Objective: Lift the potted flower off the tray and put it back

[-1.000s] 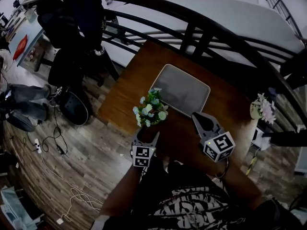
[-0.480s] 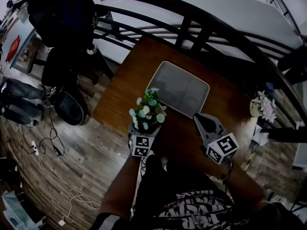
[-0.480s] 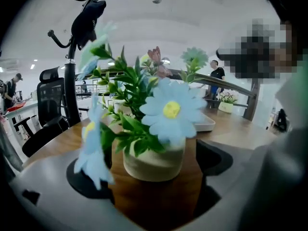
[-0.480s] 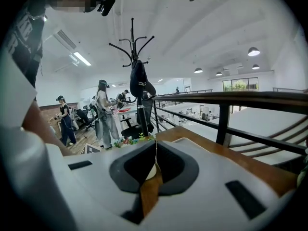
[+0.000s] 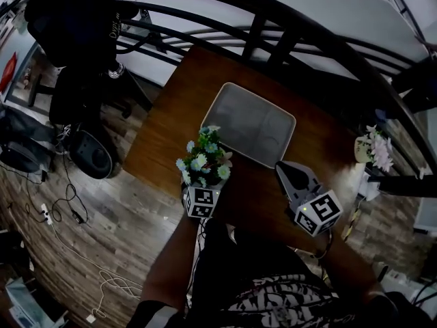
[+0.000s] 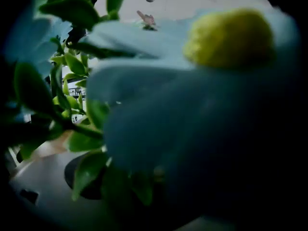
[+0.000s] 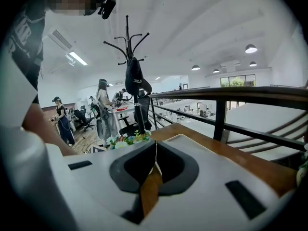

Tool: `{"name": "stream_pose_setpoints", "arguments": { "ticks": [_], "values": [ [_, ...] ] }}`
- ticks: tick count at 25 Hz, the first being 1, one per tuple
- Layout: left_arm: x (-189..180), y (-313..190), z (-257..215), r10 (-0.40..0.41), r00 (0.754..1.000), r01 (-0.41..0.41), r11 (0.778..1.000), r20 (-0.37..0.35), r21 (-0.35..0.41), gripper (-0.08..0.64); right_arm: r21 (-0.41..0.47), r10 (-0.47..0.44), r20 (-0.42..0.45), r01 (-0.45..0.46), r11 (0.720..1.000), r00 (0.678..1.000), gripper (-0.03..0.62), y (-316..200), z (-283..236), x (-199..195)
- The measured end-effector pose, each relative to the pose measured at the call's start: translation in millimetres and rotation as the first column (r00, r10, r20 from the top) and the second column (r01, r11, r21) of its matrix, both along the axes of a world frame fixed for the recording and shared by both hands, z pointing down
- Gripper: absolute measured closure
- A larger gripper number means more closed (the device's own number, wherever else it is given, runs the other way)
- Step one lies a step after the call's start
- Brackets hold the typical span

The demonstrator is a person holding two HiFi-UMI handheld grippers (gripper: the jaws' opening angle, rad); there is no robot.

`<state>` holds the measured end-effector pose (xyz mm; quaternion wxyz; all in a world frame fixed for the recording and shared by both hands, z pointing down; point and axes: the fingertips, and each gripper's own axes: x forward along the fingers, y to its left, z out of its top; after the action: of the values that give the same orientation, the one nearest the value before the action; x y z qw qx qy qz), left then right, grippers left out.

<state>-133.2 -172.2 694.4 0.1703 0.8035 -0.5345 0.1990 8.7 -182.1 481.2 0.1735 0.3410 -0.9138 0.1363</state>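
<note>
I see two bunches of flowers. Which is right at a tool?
The blue-and-white potted flower: the left tool has it between its jaws, which have just been opening. The pale pink bunch sits far right, touching no tool.

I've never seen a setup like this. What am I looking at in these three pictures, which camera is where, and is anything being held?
No robot here: a person holds a claw tool in each hand. The head view looks down from a camera on the person's head; each gripper view comes from a camera riding on that claw. On the wooden table lies an empty grey tray, with the potted flower standing beside its near left corner, not on it. The left claw has just been opening and stands wide at the flower, whose blooms fill its view; whether it touches the pot cannot be seen. The right claw is shut, empty, near the tray's near right corner.
</note>
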Motion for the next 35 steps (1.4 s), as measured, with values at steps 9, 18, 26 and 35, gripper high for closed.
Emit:
{"name": "stream_pose_setpoints", "arguments": {
  "ticks": [9,18,26,35],
  "values": [
    [-6,-7,-2,-0.017,0.999,0.017,1.0,0.043,0.008,0.026,0.002,-0.008,0.014,0.008,1.0,1.0,0.594,-10,8,-11],
    [-10,-3,-2,-0.032,0.999,0.032,0.999,0.041,0.003,0.029,0.019,-0.022,0.012,0.022,1.0,1.0,0.594,-13,6,-13],
    [-21,-10,-19,-0.053,0.998,0.052,0.998,0.03,0.031,0.029,0.018,0.002,0.037,-0.003,1.0,0.999,0.594,-19,2,-11],
    [-12,-29,-50,-0.03,0.999,0.029,0.998,0.026,0.062,0.029,0.035,0.002,0.041,-0.003,0.999,0.999,0.594,-23,-7,-12]
  ]
}}
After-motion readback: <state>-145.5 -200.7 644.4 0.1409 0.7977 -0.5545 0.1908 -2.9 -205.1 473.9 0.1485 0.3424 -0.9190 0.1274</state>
